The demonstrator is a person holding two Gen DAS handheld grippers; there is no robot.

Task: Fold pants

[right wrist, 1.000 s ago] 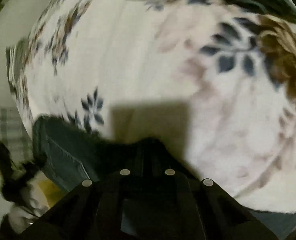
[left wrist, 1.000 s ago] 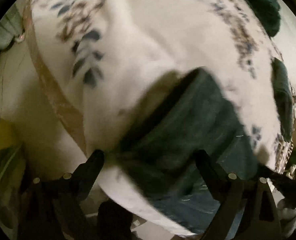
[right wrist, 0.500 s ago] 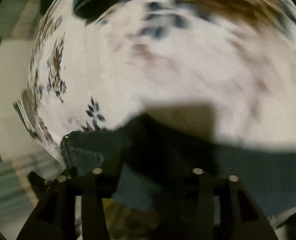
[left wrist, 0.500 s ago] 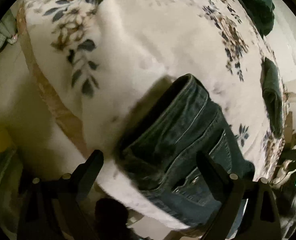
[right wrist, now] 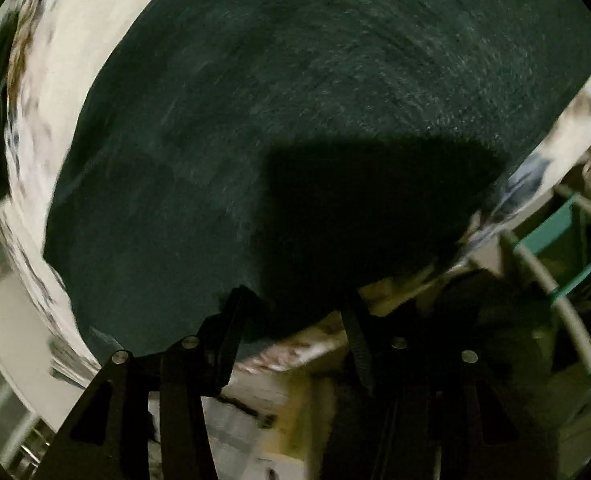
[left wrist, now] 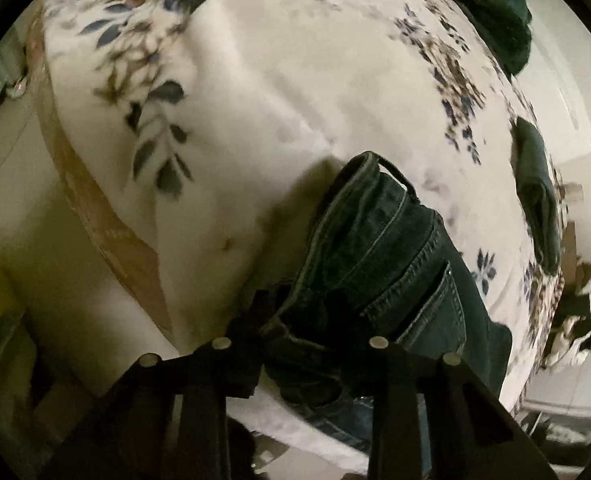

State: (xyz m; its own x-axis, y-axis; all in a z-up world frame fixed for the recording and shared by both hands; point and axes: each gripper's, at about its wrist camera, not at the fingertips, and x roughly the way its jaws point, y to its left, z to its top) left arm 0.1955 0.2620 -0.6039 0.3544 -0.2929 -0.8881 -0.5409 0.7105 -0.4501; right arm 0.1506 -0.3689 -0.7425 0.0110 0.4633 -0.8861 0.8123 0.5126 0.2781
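Note:
Dark blue jeans [left wrist: 391, 264] lie on a white floral bedspread [left wrist: 275, 92] near the bed's front edge, waistband and belt loop toward me. My left gripper [left wrist: 299, 308] has its fingers partly closed around the waistband edge; denim sits between them. In the right wrist view the dark jeans fabric [right wrist: 295, 120] fills most of the frame. My right gripper [right wrist: 291, 312] is open at the lower edge of that fabric, at the bed's edge, with nothing clearly between the fingers.
Dark green clothes lie at the far corner [left wrist: 495, 20] and along the right edge [left wrist: 535, 196] of the bed. A tan band [left wrist: 95, 208] runs down the bedspread's left side. A rack with green straps [right wrist: 567, 248] stands right of the bed.
My left gripper's fingers have closed in on the jeans waistband. My right gripper opened, then moved over the jeans, whose fabric now fills its view.

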